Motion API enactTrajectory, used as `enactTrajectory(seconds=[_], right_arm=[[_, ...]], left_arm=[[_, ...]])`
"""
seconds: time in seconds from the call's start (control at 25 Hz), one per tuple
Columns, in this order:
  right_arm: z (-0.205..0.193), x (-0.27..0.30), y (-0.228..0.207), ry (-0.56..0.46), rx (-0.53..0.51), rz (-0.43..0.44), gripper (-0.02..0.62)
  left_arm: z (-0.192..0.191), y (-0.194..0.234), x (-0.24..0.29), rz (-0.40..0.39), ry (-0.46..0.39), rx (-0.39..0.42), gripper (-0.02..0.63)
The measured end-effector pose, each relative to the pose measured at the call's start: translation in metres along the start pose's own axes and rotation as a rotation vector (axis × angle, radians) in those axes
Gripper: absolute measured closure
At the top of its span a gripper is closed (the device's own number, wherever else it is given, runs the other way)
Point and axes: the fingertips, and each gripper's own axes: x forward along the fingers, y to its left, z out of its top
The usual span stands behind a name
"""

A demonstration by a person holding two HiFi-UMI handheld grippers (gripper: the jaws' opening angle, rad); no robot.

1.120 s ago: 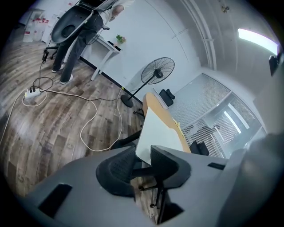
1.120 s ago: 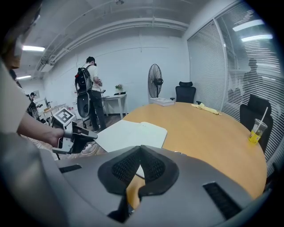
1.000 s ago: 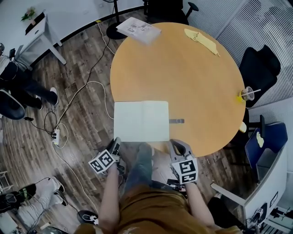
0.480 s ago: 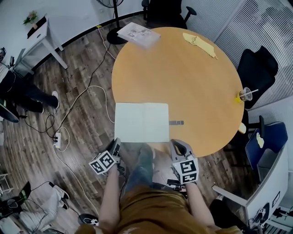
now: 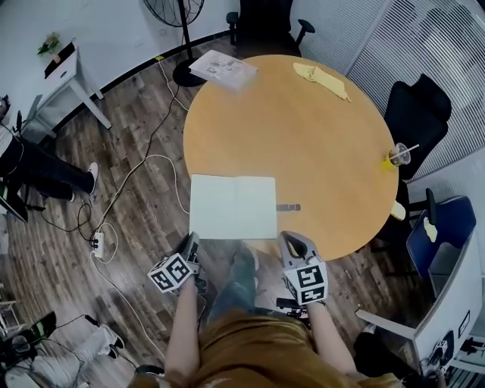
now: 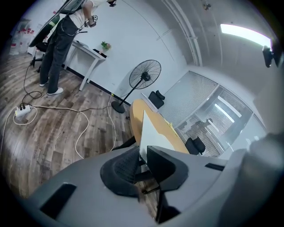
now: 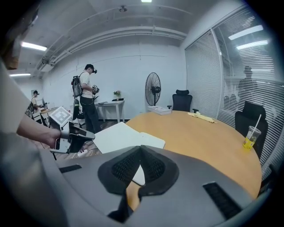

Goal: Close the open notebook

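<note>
**Left claw (image 5: 190,245) closing at notebook (image 5: 233,206) corner; right claw (image 5: 292,241) shut and empty**

Nearest the person, both claws point at the table's (image 5: 318,136) near side with their marker cubes up. The left claw is off the rim at about 7 o'clock. Its jaws are closing with a gap between them. The notebook's white near-left corner stands in that gap, and the pads do not press on it. The right claw is over the rim at 6 o'clock. Its jaw tips meet with nothing between them, near the notebook's near-right corner but apart from it.

The notebook lies open and flat at the table's 7 o'clock edge, blank pages up, and its near-left corner overhangs the floor. A small grey item (image 5: 289,207) lies on the table just at the notebook's 3 o'clock.

Farther off, a cup (image 5: 397,157) with a straw stands at the 3 o'clock rim. A yellow cloth (image 5: 322,77) lies at 1 o'clock. A stack of papers (image 5: 223,70) juts over the 11 o'clock rim.

Beyond the table, one black chair (image 5: 265,23) stands at 12 o'clock and another at 2 o'clock. A fan (image 5: 174,11) stands at 11 o'clock. On the floor at 9 o'clock, a white cable (image 5: 163,144) runs to a power strip (image 5: 97,242).
</note>
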Motion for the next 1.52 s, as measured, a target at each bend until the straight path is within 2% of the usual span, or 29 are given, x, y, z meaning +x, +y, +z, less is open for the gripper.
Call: enactTrajectory(seconds=[0.76, 1.08, 1.52], right_arm=[[0.023, -0.015, 0.003, -0.075, -0.013, -0.027, 0.583], [0.019, -0.03, 0.002, -0.083, -0.002, -0.044, 0.583], [0.01, -0.046, 0.0, -0.078, 0.006, -0.065, 0.583]], left_arm=[[0.013, -0.038, -0.008, -0.05, 0.009, 0.201, 0.552], [0.014, -0.061, -0.011, -0.076, 0.006, 0.284, 0.56], [0.013, -0.089, -0.013, -0.126, 0.001, 0.304, 0.569]])
